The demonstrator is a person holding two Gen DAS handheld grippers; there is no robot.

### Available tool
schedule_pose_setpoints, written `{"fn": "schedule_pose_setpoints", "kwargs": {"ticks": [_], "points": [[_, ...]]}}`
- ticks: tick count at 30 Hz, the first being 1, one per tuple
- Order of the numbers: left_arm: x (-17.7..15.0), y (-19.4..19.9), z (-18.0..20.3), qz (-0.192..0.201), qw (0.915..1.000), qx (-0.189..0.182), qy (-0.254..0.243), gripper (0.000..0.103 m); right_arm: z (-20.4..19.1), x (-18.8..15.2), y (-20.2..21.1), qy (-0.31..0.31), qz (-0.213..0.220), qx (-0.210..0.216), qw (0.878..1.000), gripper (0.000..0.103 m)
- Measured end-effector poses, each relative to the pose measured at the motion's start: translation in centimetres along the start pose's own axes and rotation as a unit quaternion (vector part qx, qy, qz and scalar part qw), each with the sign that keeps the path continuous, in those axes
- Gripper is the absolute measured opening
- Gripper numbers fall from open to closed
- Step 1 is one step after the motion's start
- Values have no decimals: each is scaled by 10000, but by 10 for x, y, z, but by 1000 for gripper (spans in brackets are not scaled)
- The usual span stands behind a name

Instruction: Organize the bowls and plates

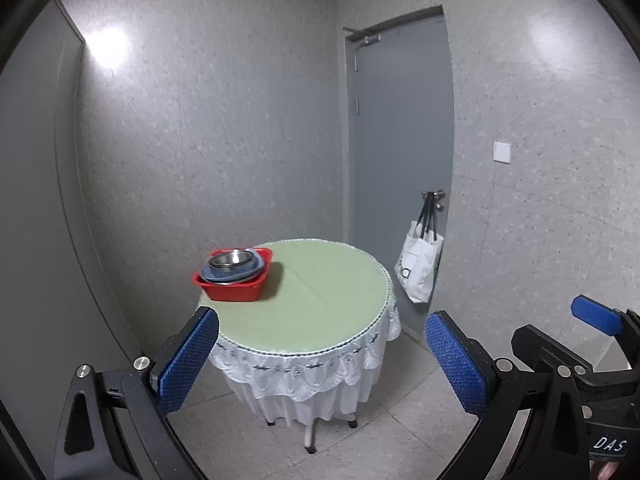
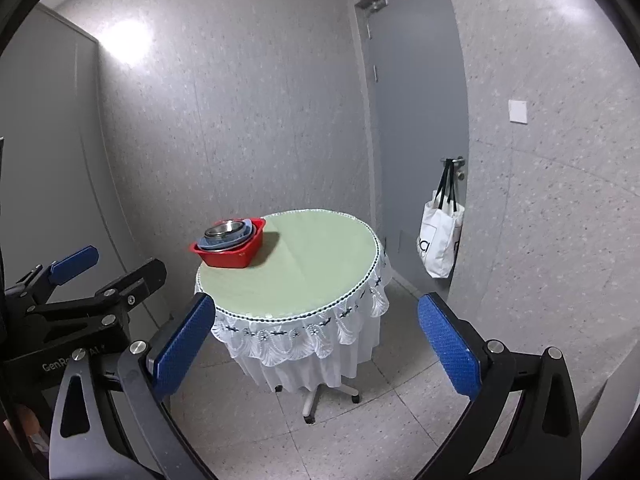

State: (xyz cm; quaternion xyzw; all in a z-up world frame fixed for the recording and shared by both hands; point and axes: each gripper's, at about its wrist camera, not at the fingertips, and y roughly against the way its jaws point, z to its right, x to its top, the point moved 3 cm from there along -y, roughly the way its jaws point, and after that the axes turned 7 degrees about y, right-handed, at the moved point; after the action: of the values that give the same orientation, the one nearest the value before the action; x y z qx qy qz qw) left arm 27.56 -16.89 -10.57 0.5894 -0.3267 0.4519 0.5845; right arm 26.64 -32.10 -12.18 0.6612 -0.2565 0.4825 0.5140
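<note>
A red plastic basin [image 1: 234,290] stands at the left rear of a round table [image 1: 320,300] with a green top and white lace cloth. In the basin lie a blue plate [image 1: 234,273] and a steel bowl [image 1: 230,259] nested on it. The basin also shows in the right wrist view [image 2: 226,254]. My left gripper [image 1: 322,350] is open and empty, held well short of the table. My right gripper [image 2: 316,330] is open and empty, also back from the table. Each gripper shows in the other's view, the right [image 1: 560,332] and the left [image 2: 106,276].
A grey door [image 1: 400,160] is behind the table at the right, with a white tote bag [image 1: 418,268] hanging on its handle. Speckled grey walls close the corner. The table stands on a wheeled base [image 2: 320,396] on a tiled floor.
</note>
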Motion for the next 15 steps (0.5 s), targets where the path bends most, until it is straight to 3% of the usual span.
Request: {"fn": "schedule_pose_setpoints", "kwargs": {"ticks": [6, 15], "points": [[-34, 80, -27, 238, 9997, 3, -81, 102, -31, -16, 48, -40, 96, -75, 9999, 103], [-72, 166, -51, 426, 9990, -133, -58, 102, -65, -36, 112, 45, 305, -312, 9990, 103]]}}
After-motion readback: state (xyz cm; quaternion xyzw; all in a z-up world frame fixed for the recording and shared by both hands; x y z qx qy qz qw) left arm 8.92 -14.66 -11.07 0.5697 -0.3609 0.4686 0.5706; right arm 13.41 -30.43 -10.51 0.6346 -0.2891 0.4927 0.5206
